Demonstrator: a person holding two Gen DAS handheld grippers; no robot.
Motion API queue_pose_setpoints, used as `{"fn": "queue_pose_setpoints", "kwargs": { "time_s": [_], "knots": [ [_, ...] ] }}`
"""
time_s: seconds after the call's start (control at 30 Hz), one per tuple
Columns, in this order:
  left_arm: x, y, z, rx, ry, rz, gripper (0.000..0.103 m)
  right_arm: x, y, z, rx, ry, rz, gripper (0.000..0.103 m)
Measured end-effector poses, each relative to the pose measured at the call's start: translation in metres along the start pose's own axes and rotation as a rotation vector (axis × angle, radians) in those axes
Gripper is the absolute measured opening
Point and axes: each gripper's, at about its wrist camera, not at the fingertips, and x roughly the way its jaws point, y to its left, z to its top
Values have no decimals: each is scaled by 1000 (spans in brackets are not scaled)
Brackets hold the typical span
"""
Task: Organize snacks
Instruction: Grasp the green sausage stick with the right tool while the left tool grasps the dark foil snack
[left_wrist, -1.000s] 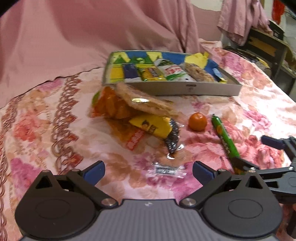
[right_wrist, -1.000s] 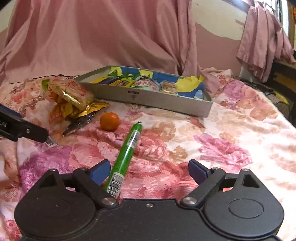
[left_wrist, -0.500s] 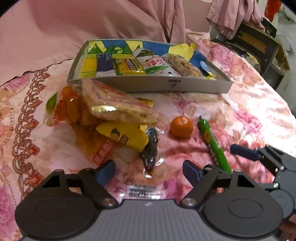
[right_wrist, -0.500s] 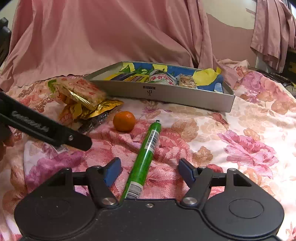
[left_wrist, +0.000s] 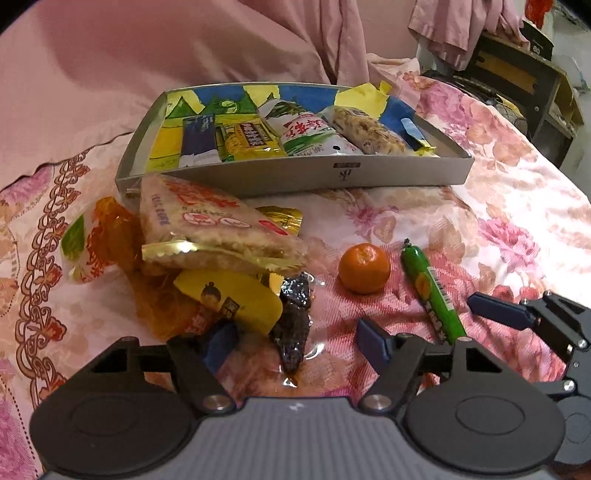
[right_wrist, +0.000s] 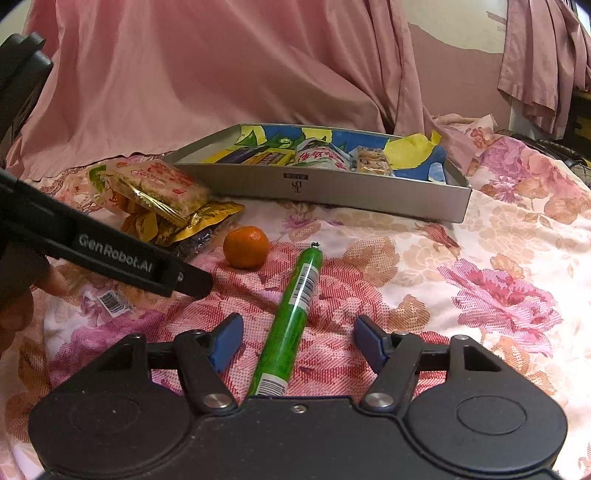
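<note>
With both jaws spread, the right gripper (right_wrist: 298, 345) is set astride the green sausage stick (right_wrist: 291, 317) on the floral cloth, the left gripper (left_wrist: 295, 341) astride the dark wrapped snack (left_wrist: 293, 325); closing and transfer to the tray (left_wrist: 295, 175) are judged next.

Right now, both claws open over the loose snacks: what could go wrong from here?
1. The right claw straddles the green stick-shaped sausage pack; the round orange mandarin lies near its tip and may roll if nudged.
2. The left claw sits over a dark, clear-wrapped snack partly tucked under a yellow packet, so closing could drag both.
</note>
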Motion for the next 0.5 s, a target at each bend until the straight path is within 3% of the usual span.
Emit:
{"fn": "queue_pose_setpoints", "kwargs": {
  "time_s": [0.3,0.5],
  "knots": [
    [-3,-2,0,3,4,52,59,0,-2,1,28,2,3,68],
    [-3,-10,0,37,7,98,52,-2,-1,2,35,4,-10,57]
  ]
}}
